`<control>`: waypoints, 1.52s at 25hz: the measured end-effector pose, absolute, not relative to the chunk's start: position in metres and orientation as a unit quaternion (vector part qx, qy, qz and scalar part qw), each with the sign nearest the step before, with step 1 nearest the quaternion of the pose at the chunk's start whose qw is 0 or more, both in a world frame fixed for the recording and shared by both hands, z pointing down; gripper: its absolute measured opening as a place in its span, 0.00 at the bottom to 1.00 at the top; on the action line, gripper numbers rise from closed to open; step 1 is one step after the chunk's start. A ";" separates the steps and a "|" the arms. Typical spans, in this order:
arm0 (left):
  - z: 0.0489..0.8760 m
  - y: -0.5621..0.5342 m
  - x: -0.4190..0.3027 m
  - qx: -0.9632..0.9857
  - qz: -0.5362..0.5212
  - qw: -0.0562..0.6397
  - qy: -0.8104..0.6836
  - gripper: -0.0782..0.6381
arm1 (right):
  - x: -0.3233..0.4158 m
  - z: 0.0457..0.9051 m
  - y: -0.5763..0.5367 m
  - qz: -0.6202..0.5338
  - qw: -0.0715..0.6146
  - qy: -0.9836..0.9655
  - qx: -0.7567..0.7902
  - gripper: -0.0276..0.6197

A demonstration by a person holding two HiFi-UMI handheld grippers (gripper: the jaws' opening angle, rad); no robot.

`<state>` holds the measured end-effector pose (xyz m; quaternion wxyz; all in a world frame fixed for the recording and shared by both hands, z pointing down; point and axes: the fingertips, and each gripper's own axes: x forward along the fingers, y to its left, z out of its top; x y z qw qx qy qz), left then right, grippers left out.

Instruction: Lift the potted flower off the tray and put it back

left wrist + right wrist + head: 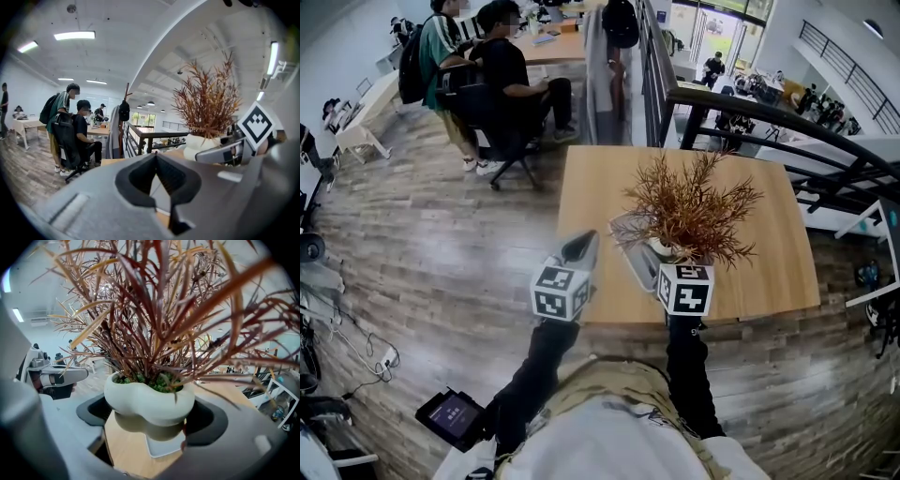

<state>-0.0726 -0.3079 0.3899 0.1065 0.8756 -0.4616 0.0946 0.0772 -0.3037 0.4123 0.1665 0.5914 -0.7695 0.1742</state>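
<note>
Off-white pot (149, 401): smooth, matt, ceramic look (no glaze shine). Dry plant (154, 319): wiry, brittle-looking reddish-brown fronds. Green filling (157, 383) at its base: rough, mossy. Pale grey tray (161, 446): smooth, faint sheen. Light wood table (769, 253): smooth, matt. Plank floor (441, 253): grey-brown wood, visible grain, slight gloss. Shell of right gripper (150, 417): grey plastic, matt; pads (213, 420) black, rubbery. Shell of left gripper (157, 159): same grey matt plastic. Dark railing (750, 108): metal, semi-gloss.

no readable text, labels, numbers (marker cubes (561, 291) carry patterns only)
</note>
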 end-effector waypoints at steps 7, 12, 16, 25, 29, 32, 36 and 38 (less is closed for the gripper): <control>0.393 -0.303 -0.071 0.877 0.100 0.110 -0.458 0.11 | 0.076 0.414 -0.299 0.176 0.169 -0.770 0.589 0.79; 0.403 -0.305 -0.071 0.876 0.108 0.115 -0.455 0.11 | 0.076 0.430 -0.303 0.184 0.172 -0.768 0.588 0.79; 0.412 -0.302 -0.069 0.875 0.115 0.119 -0.455 0.11 | 0.081 0.447 -0.301 0.195 0.176 -0.766 0.587 0.79; 0.460 -0.297 -0.073 0.866 0.155 0.150 -0.451 0.11 | 0.083 0.489 -0.296 0.215 0.185 -0.762 0.581 0.79; 0.479 -0.296 -0.075 0.860 0.171 0.163 -0.452 0.11 | 0.087 0.518 -0.295 0.230 0.199 -0.757 0.579 0.79; 0.492 -0.294 -0.079 0.857 0.176 0.173 -0.452 0.11 | 0.085 0.544 -0.291 0.247 0.209 -0.751 0.576 0.79; 0.514 -0.287 -0.081 0.857 0.182 0.192 -0.443 0.11 | 0.081 0.588 -0.283 0.261 0.226 -0.745 0.571 0.79; 0.521 -0.286 -0.082 0.857 0.187 0.194 -0.439 0.11 | 0.078 0.604 -0.284 0.261 0.230 -0.746 0.569 0.79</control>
